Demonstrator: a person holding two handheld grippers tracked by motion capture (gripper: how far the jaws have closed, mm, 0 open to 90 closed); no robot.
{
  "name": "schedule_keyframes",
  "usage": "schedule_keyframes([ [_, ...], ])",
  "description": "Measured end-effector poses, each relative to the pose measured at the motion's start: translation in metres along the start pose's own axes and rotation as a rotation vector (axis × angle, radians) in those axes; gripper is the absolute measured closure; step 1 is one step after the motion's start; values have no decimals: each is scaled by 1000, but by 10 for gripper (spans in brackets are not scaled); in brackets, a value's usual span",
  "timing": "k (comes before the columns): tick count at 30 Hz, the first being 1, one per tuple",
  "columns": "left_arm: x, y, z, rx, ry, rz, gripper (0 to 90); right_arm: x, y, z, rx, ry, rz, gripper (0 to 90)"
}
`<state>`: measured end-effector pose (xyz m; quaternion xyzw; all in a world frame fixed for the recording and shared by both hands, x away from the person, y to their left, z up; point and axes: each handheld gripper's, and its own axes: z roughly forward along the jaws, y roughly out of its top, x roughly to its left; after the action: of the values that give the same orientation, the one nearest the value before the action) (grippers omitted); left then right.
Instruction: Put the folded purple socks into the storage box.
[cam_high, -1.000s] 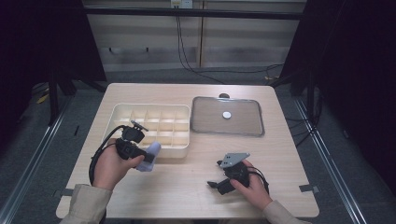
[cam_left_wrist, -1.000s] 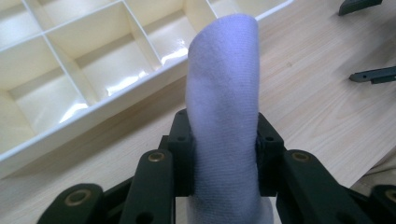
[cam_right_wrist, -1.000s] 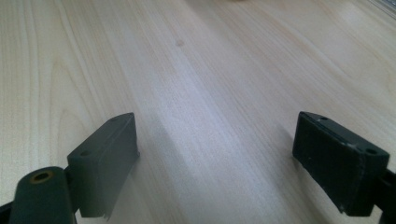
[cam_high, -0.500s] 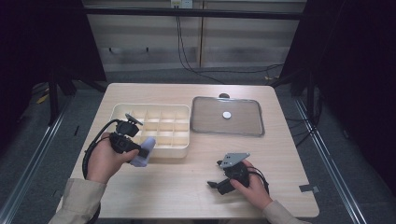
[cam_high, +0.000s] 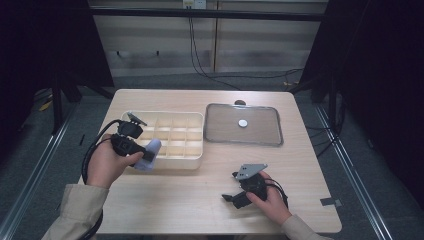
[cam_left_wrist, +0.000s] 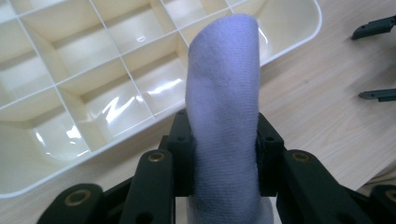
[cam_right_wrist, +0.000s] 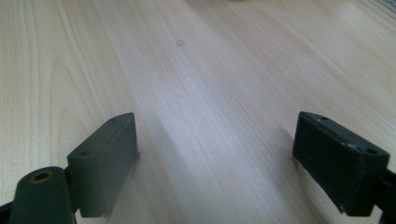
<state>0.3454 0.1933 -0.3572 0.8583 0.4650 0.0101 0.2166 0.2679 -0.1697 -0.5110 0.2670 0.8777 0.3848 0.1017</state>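
Wooden table (cam_high: 200, 200): left gripper (cam_left_wrist: 224, 144) clamps lilac cloth roll (cam_left_wrist: 224, 116) beside divided tray (cam_left_wrist: 93, 93).

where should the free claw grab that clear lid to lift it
By a long edge of the clear lid, probably the near one facing the right claw. It lies flat on the table, so only its raised rim offers a pinch, one jaw inside and one outside; the small centre knob looks too low.

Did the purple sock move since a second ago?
Yes. The purple sock, pinched in the left tongs, slid left along the near wall of the cream divided box, away from that wall's middle and toward its left corner.
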Motion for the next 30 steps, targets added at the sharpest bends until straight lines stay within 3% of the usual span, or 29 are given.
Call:
schedule_keyframes([
  [15, 19, 10, -2, -11, 29, -29, 670, 0, 0, 0, 3, 3, 4, 132],
  [30, 45, 13, -1, -37, 70, -93, 671, 0, 0, 0, -1, 3, -5, 132],
])
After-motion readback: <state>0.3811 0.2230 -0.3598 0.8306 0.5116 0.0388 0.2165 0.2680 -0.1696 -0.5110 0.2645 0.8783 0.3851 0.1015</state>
